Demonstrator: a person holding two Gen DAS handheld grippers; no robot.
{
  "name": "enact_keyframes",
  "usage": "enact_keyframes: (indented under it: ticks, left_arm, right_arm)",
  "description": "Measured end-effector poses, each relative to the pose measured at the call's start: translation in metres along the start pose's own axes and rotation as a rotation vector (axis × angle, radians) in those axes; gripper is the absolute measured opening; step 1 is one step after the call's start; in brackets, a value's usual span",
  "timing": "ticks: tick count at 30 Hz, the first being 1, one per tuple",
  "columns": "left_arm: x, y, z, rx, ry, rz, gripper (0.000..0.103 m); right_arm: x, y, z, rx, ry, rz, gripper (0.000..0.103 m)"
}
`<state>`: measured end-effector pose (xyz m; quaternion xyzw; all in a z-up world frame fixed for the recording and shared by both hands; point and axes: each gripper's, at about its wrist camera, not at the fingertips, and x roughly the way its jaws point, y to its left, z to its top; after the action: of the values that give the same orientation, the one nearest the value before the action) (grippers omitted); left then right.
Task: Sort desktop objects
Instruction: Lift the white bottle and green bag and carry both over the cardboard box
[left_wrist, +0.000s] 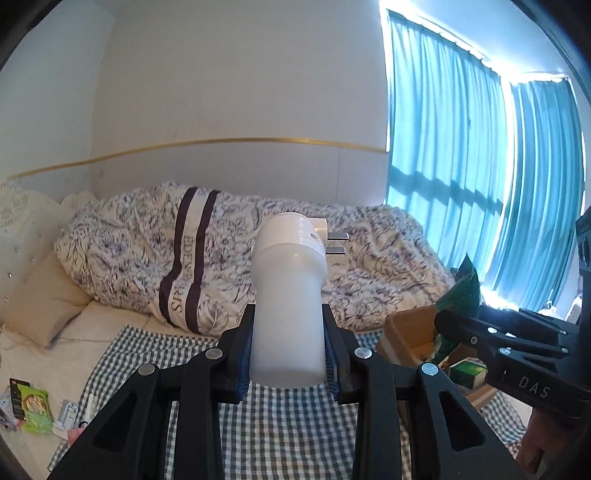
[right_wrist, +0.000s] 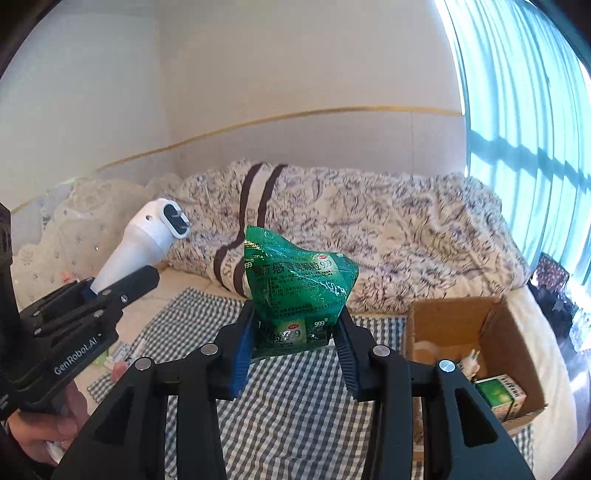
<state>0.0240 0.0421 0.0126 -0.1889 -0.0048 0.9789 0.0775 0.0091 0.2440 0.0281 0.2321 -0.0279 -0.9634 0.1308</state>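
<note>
The right gripper (right_wrist: 295, 332) is clamped on a crumpled green foil medicine packet (right_wrist: 299, 280), its blue-padded fingers (right_wrist: 242, 354) pressed in on the packet's lower corners so the bulk of it stands up above them. The open brown cardboard box (right_wrist: 454, 325) sits below and to the right of that packet, at the right edge of the blue-and-white checked cloth (right_wrist: 295, 406) spread on the bed. That is the relation the next move turns on: the box mouth faces up, and the right gripper is much the nearer of the two to it.

The left gripper (left_wrist: 288, 350) is closed around the smooth lower body of a white plastic plug-in device with two metal prongs (left_wrist: 288, 295). The device's long axis runs up and away from the fingers, and the prongs (left_wrist: 338, 243) point towards the right. It is held above the middle of the checked cloth, well apart from the box.

Inside the box lie a green-and-white carton (right_wrist: 500, 397) at the near corner and a pale item I can't quite make out. The box's rear flap (right_wrist: 498, 314) stands up, so the packet would best come in over the near or left wall. The right gripper's body also lies between the white device and the box in the left wrist view, so the left hand would have to wait or go round. A scatter of small packets (left_wrist: 33, 406) lies on the bed near the cloth's left edge, not yet sorted.
</note>
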Motion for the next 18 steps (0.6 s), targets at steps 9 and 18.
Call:
enact_keyframes:
  ticks: [9, 18]
  left_arm:
    - [-0.048, -0.023, 0.018, 0.02, -0.07, -0.033, 0.032]
    - [-0.054, -0.046, 0.024, 0.03, -0.088, -0.088, 0.032]
  right_arm:
    - [-0.054, 0.0, 0.005, -0.018, -0.059, -0.032, 0.04]
    - [-0.073, -0.021, 0.004, -0.005, -0.067, -0.093, 0.04]
